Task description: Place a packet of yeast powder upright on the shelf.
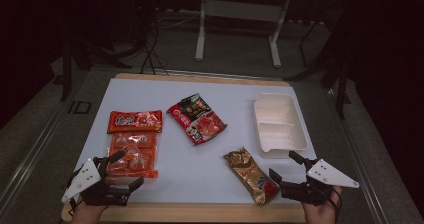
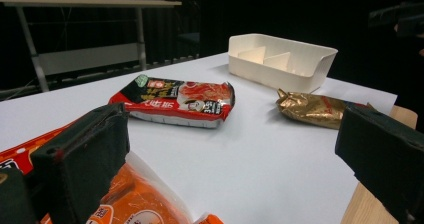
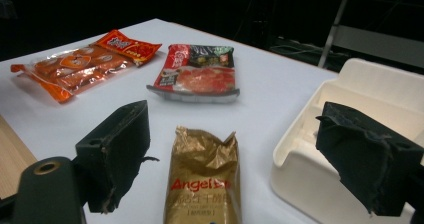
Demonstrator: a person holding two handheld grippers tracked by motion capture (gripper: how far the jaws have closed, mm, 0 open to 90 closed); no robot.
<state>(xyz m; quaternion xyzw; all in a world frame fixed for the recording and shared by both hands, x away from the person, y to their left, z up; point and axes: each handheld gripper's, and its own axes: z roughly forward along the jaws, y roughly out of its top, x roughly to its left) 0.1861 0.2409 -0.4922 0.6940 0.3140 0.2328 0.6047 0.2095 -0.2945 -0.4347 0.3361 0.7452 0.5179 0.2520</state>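
Observation:
Four things lie on the white mat (image 1: 200, 164). An orange snack packet (image 1: 133, 143) is at the left, a red-and-black packet (image 1: 196, 119) in the middle, a gold packet (image 1: 251, 176) near the front right, and a white divided tray (image 1: 278, 125) at the right. My left gripper (image 1: 128, 169) rests at the front left corner with its jaws open, one over the near end of the orange packet (image 2: 130, 204). My right gripper (image 1: 283, 165) is at the front right, also open. In its own view the jaws stand apart on either side of the gold packet (image 3: 205, 179), not touching it.
The wooden table edge (image 1: 200, 212) runs along the front. The tray (image 3: 350, 114) sits just beyond my right gripper's far jaw. A table frame (image 1: 235, 14) and cables stand on the dark floor behind.

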